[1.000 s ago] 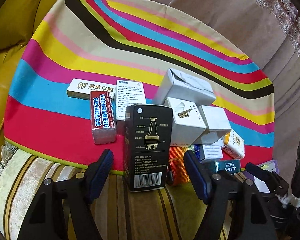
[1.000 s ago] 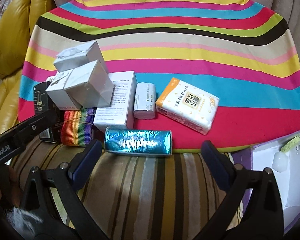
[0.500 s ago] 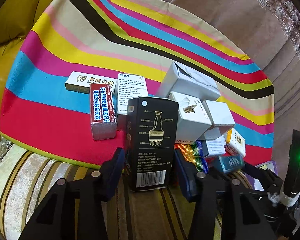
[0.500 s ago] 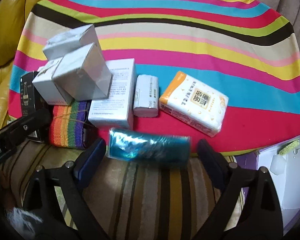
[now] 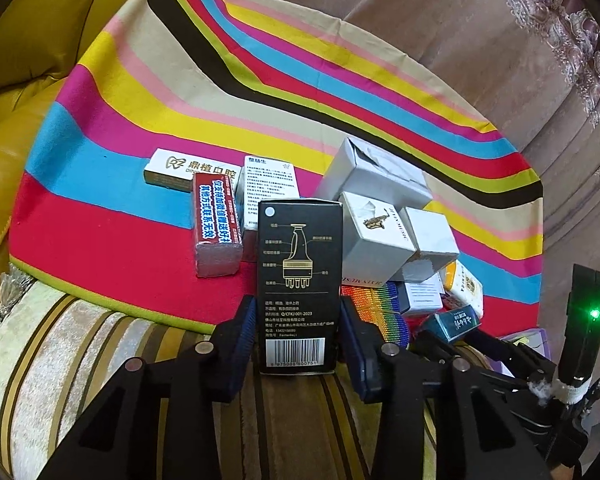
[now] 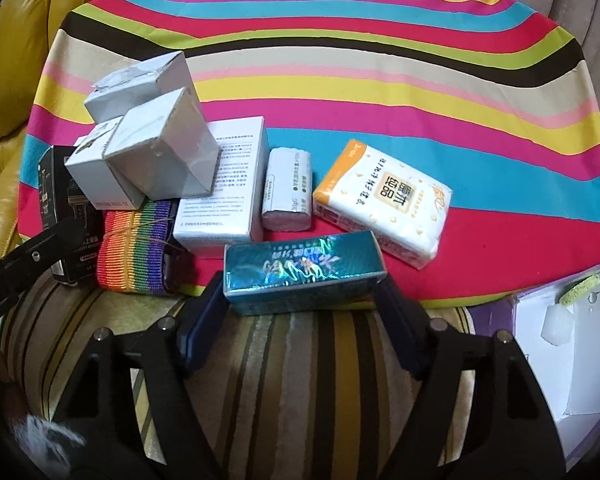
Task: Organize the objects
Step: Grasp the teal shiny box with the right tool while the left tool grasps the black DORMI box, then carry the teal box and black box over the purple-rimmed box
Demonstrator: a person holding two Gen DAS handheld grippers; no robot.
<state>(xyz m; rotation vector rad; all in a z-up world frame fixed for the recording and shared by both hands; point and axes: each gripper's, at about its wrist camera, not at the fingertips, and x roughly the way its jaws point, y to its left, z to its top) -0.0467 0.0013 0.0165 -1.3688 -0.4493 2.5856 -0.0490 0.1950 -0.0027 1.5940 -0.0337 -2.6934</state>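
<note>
My left gripper [image 5: 298, 340] is shut on the lower end of an upright black box [image 5: 299, 280] with a line drawing and a barcode, at the near edge of the striped cloth [image 5: 140, 128]. My right gripper [image 6: 300, 312] is shut on a shiny teal box [image 6: 302, 274], gripped across its ends, at the cloth's near edge. The black box also shows at the left of the right wrist view [image 6: 56, 200]. The teal box shows at the right of the left wrist view [image 5: 456, 322].
On the cloth lie a red box [image 5: 214, 228], white boxes [image 5: 374, 178], a rainbow strap roll [image 6: 134, 252], a white printed box [image 6: 224, 196], a small wrapped pack [image 6: 288, 190] and a tissue pack [image 6: 384, 200]. A purple-edged white box [image 6: 560, 352] stands at right. Yellow cushions [image 5: 28, 40] lie left.
Both grippers moved forward and closed: the left onto the black box, the right onto the teal box, which now sits tilted up between its fingers.
</note>
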